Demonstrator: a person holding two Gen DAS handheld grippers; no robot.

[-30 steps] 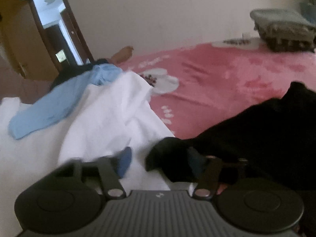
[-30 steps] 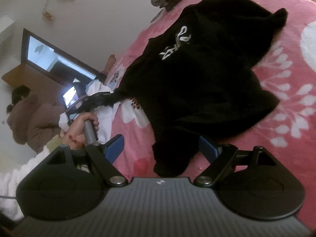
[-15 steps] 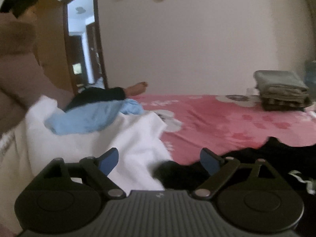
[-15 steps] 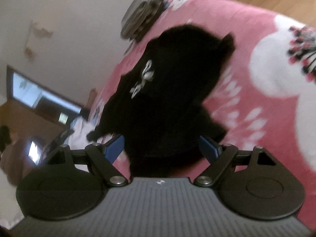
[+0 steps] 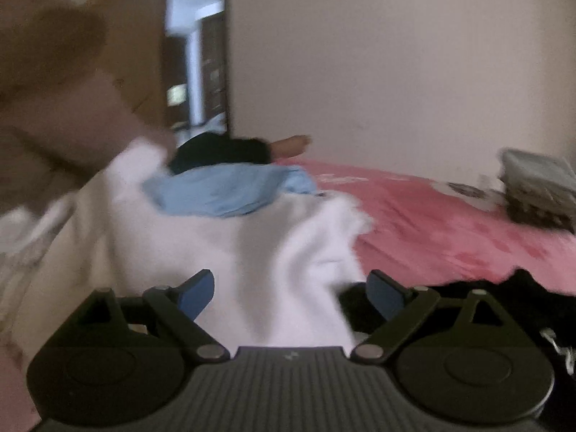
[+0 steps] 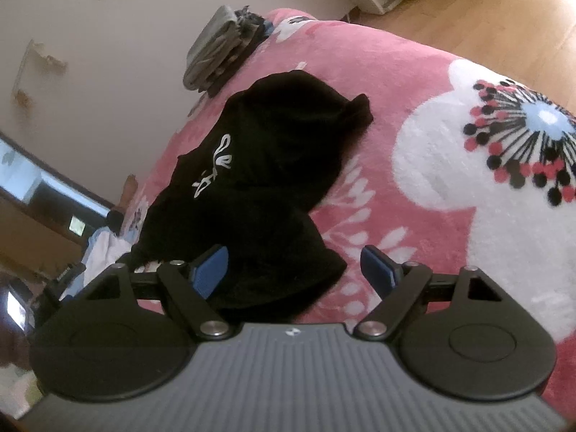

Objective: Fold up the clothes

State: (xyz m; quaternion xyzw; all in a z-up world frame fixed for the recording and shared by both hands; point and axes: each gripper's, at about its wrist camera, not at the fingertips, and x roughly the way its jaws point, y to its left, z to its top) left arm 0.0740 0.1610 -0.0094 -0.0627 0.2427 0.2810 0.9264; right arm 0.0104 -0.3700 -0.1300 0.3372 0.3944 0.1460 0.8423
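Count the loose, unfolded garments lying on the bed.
3: a black garment on the pink blanket, a white garment beside it, a light blue garment on the white one. More may be hidden.

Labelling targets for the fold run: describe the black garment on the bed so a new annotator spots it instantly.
Start from the pink floral blanket covering the bed. The black garment lies crumpled across it, between the folded grey stack by the wall and the right gripper. It is the only black piece with a white script logo; its neighbours toward the door are white and light blue.
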